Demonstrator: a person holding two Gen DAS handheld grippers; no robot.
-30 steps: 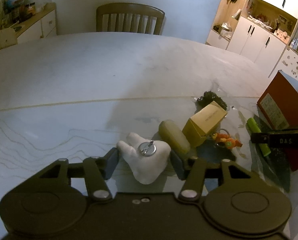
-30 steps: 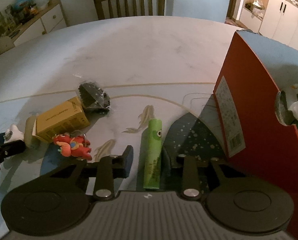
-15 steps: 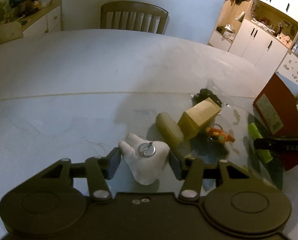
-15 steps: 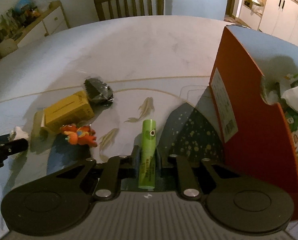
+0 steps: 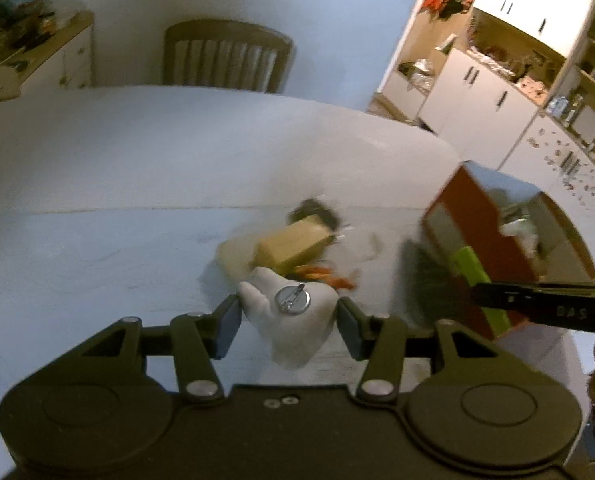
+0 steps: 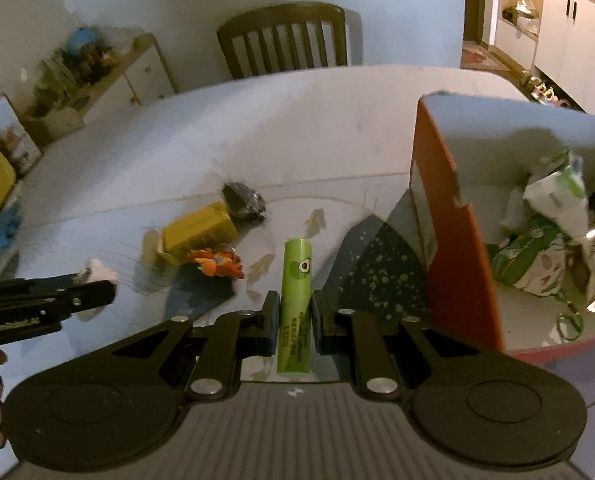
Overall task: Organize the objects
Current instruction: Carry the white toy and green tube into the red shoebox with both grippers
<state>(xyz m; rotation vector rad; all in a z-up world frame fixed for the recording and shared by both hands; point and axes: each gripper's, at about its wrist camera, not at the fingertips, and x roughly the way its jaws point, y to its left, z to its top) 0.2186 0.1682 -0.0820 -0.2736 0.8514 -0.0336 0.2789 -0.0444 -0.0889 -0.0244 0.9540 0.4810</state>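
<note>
My left gripper (image 5: 287,310) is shut on a white tooth-shaped plush (image 5: 293,320) with a metal pin badge and holds it above the table. My right gripper (image 6: 293,312) is shut on a green tube (image 6: 294,300) and holds it lifted, left of the open red box (image 6: 453,240). The box holds several packets (image 6: 545,236). The tube (image 5: 477,280) and box (image 5: 481,232) also show in the left wrist view.
On the white table (image 6: 257,120) lie a yellow carton (image 6: 201,228), a black wrapped item (image 6: 243,200), an orange toy (image 6: 217,262) and a beige pouch (image 5: 233,258). A chair (image 6: 285,40) stands at the far side. A sideboard (image 6: 97,76) stands far left.
Both grippers have risen off the table with their objects. My right gripper shut on the green tube and lifted it. My left gripper carried the plush up and to the right.
</note>
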